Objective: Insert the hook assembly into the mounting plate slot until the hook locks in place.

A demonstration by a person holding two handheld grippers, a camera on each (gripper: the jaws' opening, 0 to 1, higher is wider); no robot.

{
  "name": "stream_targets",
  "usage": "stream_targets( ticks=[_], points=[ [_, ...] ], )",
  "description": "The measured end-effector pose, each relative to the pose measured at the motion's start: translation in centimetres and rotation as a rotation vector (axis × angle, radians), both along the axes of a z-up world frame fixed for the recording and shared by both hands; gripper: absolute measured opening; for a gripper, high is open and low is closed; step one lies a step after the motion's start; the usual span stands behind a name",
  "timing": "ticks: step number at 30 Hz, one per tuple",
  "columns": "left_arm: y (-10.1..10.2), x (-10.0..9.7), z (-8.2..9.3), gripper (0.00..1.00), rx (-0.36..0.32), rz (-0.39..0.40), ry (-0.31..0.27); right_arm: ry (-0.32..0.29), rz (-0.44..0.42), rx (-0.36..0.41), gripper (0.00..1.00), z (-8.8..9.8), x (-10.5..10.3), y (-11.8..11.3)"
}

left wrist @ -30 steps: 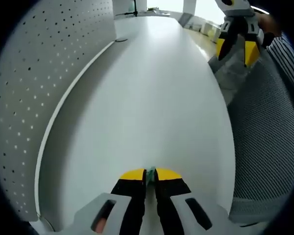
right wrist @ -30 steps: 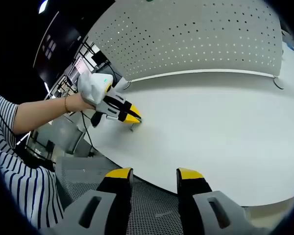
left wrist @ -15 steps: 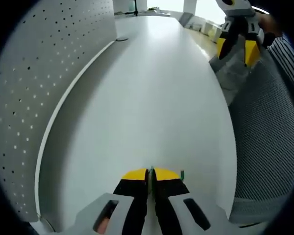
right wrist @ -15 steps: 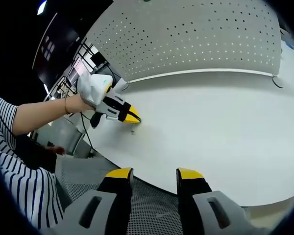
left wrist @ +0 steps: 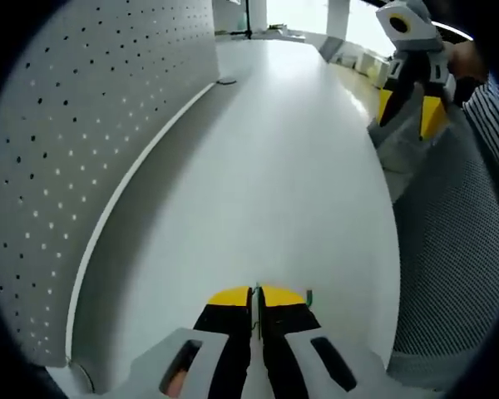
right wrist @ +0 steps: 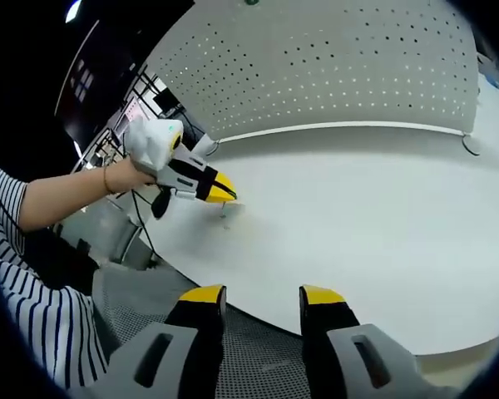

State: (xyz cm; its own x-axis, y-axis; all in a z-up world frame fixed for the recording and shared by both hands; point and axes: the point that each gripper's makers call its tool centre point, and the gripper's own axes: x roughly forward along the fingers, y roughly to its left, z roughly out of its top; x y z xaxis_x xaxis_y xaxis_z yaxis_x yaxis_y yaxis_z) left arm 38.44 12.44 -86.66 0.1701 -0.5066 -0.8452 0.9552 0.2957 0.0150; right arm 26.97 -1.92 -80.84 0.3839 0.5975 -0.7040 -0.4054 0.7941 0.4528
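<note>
The white table is the landmark. In the left gripper view, the left gripper is low over the table near its front edge, and its yellow tips are pressed together on a thin greenish piece, the hook, a small part of which sticks out just beside the right tip. In the right gripper view, the same gripper is at the left part of the table, held by a hand, and the small hook hangs under its tips, close above the table surface; I cannot tell if it touches.

The right gripper is off the table, beyond its front edge, over a grey mesh surface. Its jaws are spread apart and hold nothing.

A perforated panel stands along the far side of the table. I cannot tell which thing is the mounting plate.
</note>
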Motion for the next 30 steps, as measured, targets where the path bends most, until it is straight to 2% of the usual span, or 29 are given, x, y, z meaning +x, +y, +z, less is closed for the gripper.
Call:
stream_targets(
  ticks=[13, 20, 21, 22, 30],
  points=[
    [-0.6, 0.8, 3.2, 0.02, -0.051, 0.07, -0.036, -0.024, 0.015, 0.001, 0.32, 0.7, 0.4, 0.5],
    [-1.0, 0.8, 5.1, 0.02, -0.102, 0.136, -0.042, -0.037, 0.021, 0.008, 0.32, 1.0, 0.5, 0.8],
    [-1.0, 0.9, 5.4, 0.02, -0.111, 0.147, -0.045, -0.039, 0.022, 0.009, 0.32, 1.1, 0.5, 0.9],
    [-1.5, 0.6, 6.7, 0.02, -0.157, 0.185, -0.045, -0.044, 0.026, 0.013, 0.32, 1.2, 0.5, 1.1],
    [-2.3, -0.3, 9.3, 0.02, -0.23, 0.25, -0.047, -0.06, 0.032, 0.021, 0.32, 1.6, 0.5, 1.5]
  ],
)
